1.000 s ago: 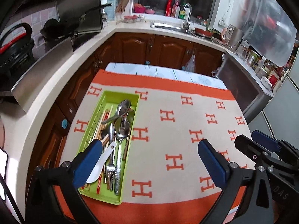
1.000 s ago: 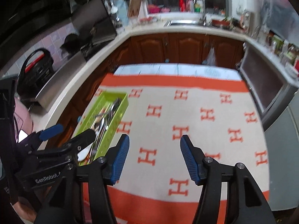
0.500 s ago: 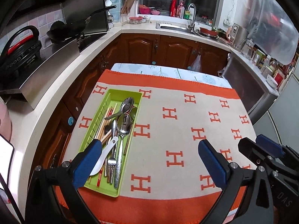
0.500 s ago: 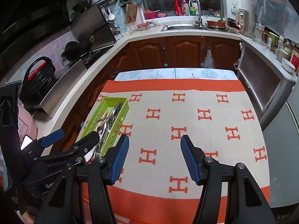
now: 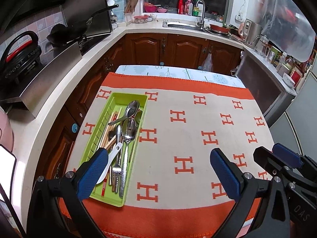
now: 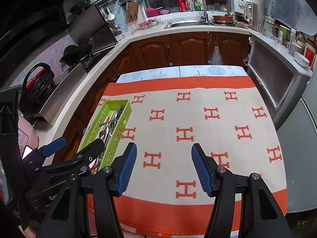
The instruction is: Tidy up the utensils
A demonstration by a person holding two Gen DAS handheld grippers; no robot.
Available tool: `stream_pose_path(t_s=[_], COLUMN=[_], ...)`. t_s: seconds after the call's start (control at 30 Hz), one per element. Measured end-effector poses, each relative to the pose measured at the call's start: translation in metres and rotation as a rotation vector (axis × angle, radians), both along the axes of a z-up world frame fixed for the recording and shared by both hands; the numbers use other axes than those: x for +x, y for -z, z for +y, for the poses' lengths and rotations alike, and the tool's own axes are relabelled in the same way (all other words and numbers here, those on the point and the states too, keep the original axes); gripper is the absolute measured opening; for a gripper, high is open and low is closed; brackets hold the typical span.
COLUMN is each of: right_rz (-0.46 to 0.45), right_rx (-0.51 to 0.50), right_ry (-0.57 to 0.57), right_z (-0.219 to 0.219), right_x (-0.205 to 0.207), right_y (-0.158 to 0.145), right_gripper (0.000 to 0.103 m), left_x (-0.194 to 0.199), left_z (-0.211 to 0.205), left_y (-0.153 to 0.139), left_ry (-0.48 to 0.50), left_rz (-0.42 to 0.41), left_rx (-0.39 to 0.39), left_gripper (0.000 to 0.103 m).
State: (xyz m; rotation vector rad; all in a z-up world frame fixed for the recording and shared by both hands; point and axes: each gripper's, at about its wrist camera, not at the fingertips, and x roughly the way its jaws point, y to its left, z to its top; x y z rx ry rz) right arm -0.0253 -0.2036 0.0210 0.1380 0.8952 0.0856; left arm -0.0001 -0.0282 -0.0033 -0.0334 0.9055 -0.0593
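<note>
Utensils (image 5: pixel 126 136) lie in a green tray (image 5: pixel 93 140) beneath the left gripper's (image 5: pixel 158 174) left finger; both it and the right gripper (image 6: pixel 164 168) gape wide, empty, above the cloth (image 5: pixel 188 134).

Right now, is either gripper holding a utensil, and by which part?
Nothing is held. The left gripper and right gripper are both open and empty; the utensils lie in the green tray.

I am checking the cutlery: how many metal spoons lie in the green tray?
3 visible: one spoon at the far end, one large spoon mid-tray, one smaller spoon left of it. Others may be hidden underneath.
</note>
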Motion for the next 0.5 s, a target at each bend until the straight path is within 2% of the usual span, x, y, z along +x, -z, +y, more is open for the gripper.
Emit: stream_pose_path(t_s=[0.5], right_rz=[-0.011], right_rx=[0.003], right_ry=[-0.002], right_z=[0.0015], right_x=[-0.0041], right_y=[-0.0013], right_gripper=[0.059], left_x=[-0.0035], left_z=[-0.0027], left_y=[-0.0019], left_ry=[-0.006], left_rz=[-0.013], left_rx=[0.018], left_gripper=[0.102])
